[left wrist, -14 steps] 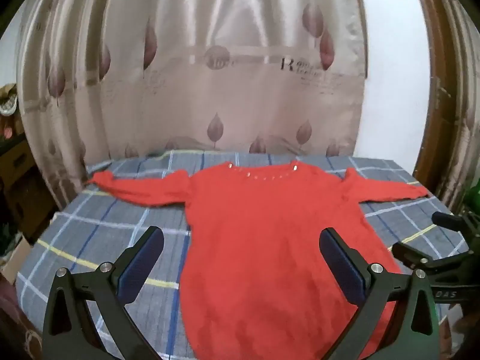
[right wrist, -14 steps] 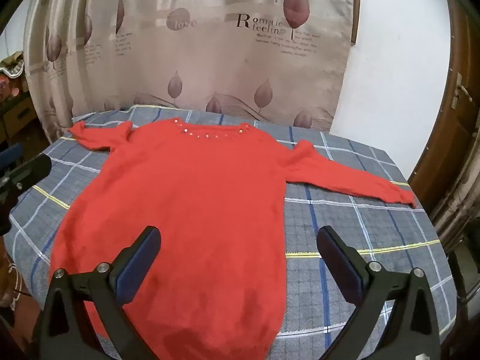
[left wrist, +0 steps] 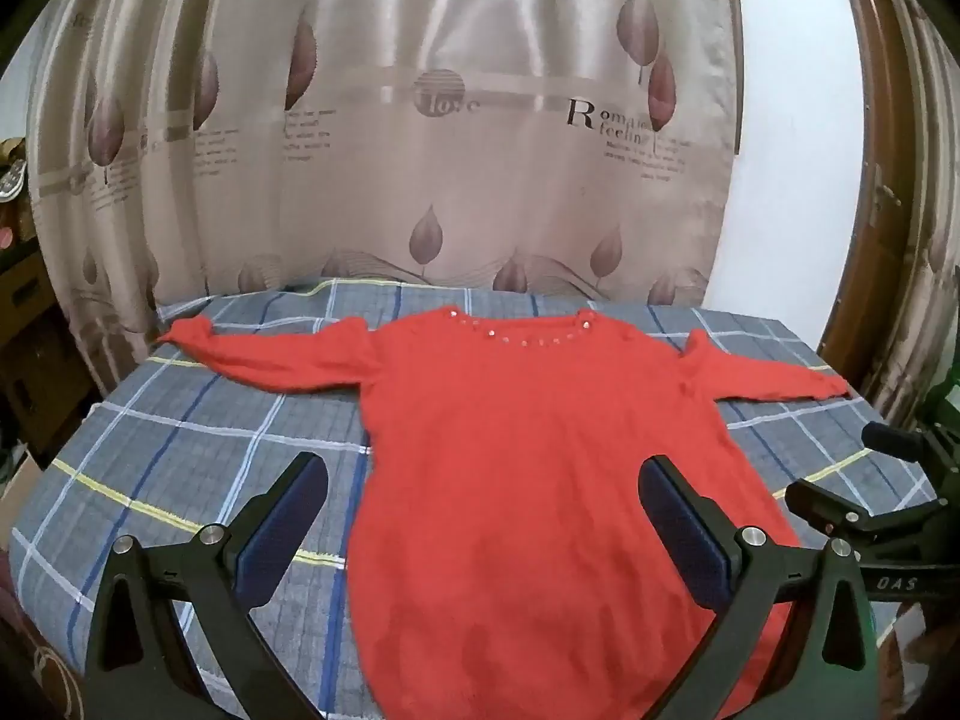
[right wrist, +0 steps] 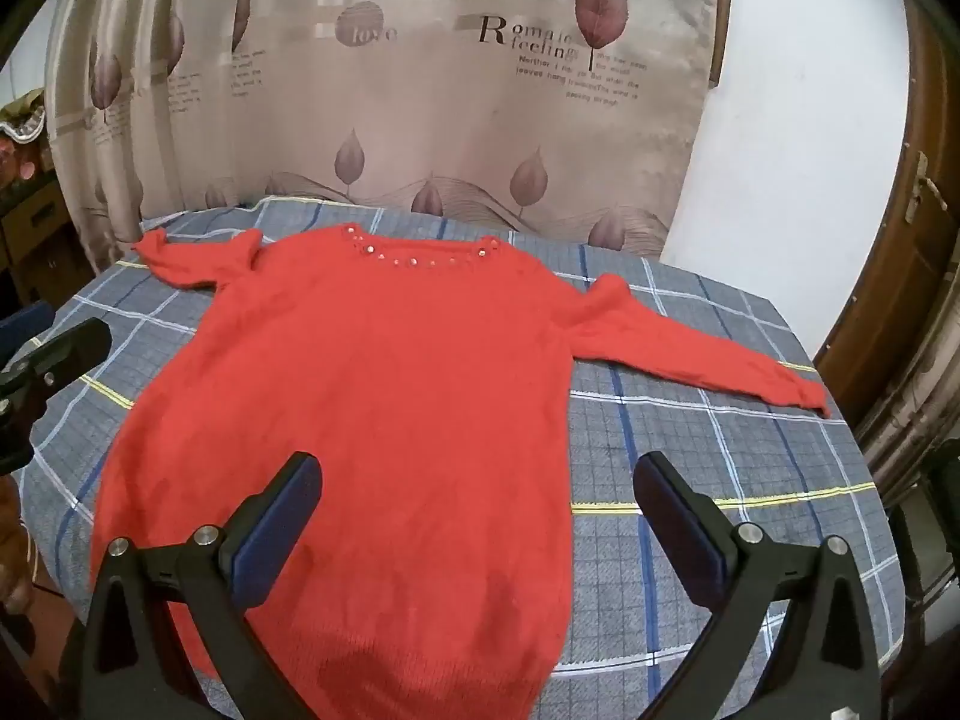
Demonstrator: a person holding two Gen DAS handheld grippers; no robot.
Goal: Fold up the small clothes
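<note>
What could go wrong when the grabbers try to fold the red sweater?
1. The sweater lies flat on the checked cloth, so an open gripper might pinch the cloth along with it and drag both.
2. The right sleeve reaches nearly to the table's edge, so a tug could pull its cuff over.
3. The beads at the neckline could catch on a finger pad.
</note>
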